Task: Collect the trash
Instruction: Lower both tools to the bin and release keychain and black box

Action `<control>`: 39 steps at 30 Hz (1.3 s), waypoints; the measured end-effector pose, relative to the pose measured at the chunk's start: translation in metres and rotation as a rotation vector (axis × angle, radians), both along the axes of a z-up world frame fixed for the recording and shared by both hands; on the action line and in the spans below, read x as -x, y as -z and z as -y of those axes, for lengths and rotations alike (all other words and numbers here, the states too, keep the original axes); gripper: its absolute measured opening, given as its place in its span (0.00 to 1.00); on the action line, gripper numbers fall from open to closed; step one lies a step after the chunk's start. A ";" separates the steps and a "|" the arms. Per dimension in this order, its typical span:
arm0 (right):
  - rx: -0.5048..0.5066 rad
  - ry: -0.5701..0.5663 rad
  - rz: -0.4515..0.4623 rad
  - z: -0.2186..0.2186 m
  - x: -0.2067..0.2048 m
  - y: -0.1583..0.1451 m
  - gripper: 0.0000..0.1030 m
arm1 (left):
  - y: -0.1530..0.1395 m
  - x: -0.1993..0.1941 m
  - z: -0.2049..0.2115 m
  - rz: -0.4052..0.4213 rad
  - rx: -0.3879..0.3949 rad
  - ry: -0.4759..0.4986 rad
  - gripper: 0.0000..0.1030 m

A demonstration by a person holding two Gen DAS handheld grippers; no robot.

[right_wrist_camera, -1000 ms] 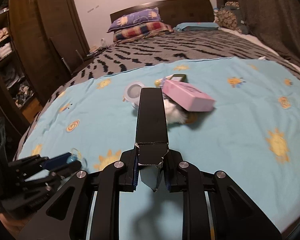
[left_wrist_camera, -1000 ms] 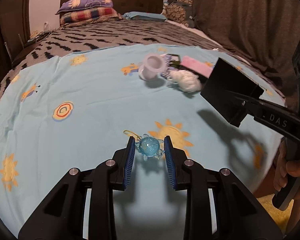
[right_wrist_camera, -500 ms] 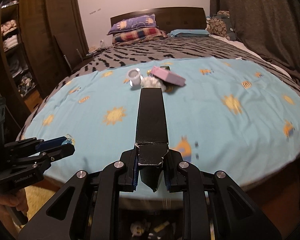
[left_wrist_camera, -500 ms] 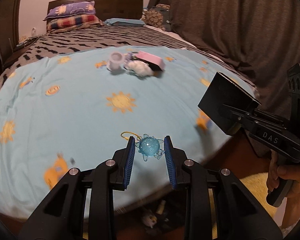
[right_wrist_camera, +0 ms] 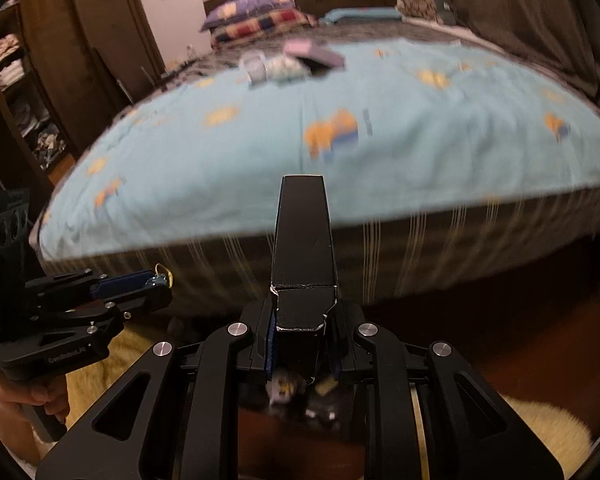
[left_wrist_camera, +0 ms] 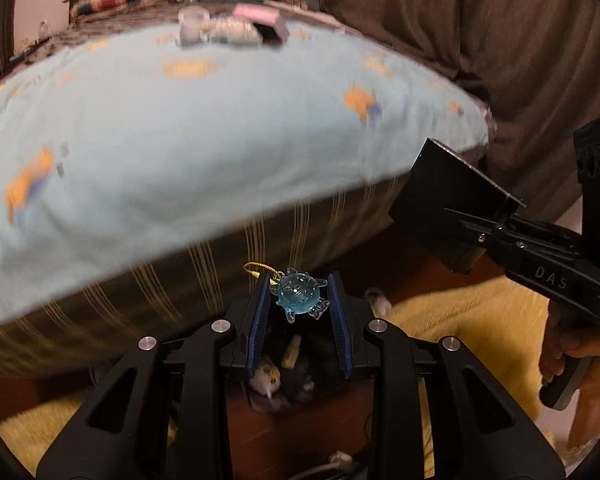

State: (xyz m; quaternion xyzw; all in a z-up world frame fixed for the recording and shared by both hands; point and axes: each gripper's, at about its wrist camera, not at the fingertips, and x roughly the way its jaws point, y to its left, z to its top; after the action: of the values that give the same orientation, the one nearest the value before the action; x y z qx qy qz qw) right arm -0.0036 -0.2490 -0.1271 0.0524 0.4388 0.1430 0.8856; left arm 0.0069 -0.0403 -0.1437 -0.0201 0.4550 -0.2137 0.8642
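My left gripper is shut on a clear blue turtle charm with a gold cord, held off the bed's front edge above the floor. My right gripper is shut on a long black box that sticks forward; it also shows in the left wrist view. The left gripper shows at the left of the right wrist view. Far back on the light blue sheet lie a white cup, a white crumpled wad and a pink box.
Below both grippers sits a dark container with bits of trash in it, on a wooden floor. A yellow rug lies to the right. The bed's striped brown side is straight ahead. A wooden wardrobe stands at left, curtains at right.
Both grippers have pulled back from over the bed and dropped below its front edge, each holding its object. The floor and the dark container have come into view.
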 end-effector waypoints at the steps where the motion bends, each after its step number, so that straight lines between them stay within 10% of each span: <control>1: 0.002 -0.003 -0.017 -0.001 0.002 0.007 0.20 | 0.007 0.002 0.001 -0.012 -0.008 0.003 0.27; 21: 0.012 0.007 -0.352 -0.016 -0.010 0.151 0.20 | 0.141 -0.002 0.023 -0.255 -0.097 0.032 0.27; 39: 0.017 0.069 -0.360 -0.007 -0.035 0.160 0.27 | 0.163 -0.022 0.020 -0.323 -0.096 0.005 0.37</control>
State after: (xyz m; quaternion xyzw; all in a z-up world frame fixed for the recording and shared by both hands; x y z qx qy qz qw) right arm 0.0312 -0.2419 -0.2873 0.0848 0.5893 0.0972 0.7976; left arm 0.0289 -0.0602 -0.3066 -0.0115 0.5976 -0.1880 0.7793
